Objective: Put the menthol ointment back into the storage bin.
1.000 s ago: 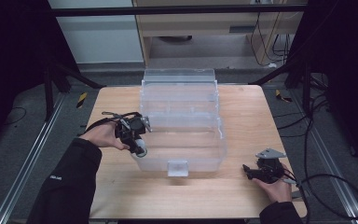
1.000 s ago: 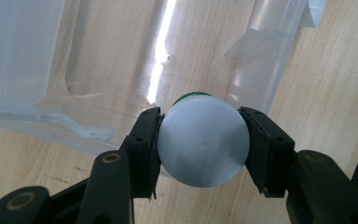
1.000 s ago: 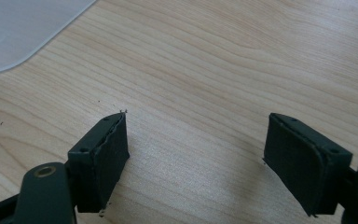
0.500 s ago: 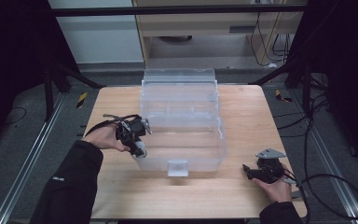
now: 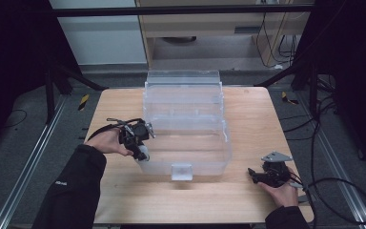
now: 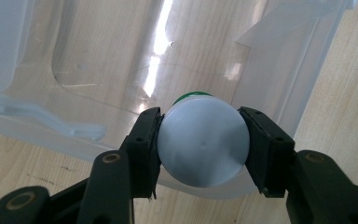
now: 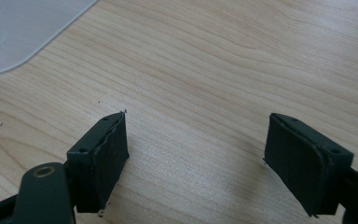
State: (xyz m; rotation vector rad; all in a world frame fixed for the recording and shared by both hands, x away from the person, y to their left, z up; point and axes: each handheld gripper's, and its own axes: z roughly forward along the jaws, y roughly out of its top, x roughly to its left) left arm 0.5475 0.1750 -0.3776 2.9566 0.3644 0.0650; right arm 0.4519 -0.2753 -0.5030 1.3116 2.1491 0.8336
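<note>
From the high view, the room around was dark, with a grey floor (image 5: 24, 143), cables at the right and a pale wooden cabinet (image 5: 219, 28) behind the table. The wooden table (image 5: 248, 119) carried a large clear plastic bin (image 5: 186, 129), open at the top; I could not see anything lying inside it, only the wood through its bottom. Its lid stood up at the far side.

The left gripper (image 5: 140, 150) was at the near left corner of the bin, held by the person's left hand (image 5: 107, 141) in a dark sleeve. From above, the thing in it looked only like a small pale spot. The left gripper view showed much more: its two black jaws were clenched on a small bottle (image 6: 203, 140), seen from its round grey-white bottom, with a little green at its far end. The bottle was over the rim of the bin, and the transparent wall was below it.

The right gripper (image 5: 259, 175) rested on the table near the front right corner, well apart from the bin. In the right gripper view (image 7: 196, 158) its jaws stood released and wide, with bare wood between them, and a corner of the clear plastic was at the upper left.
</note>
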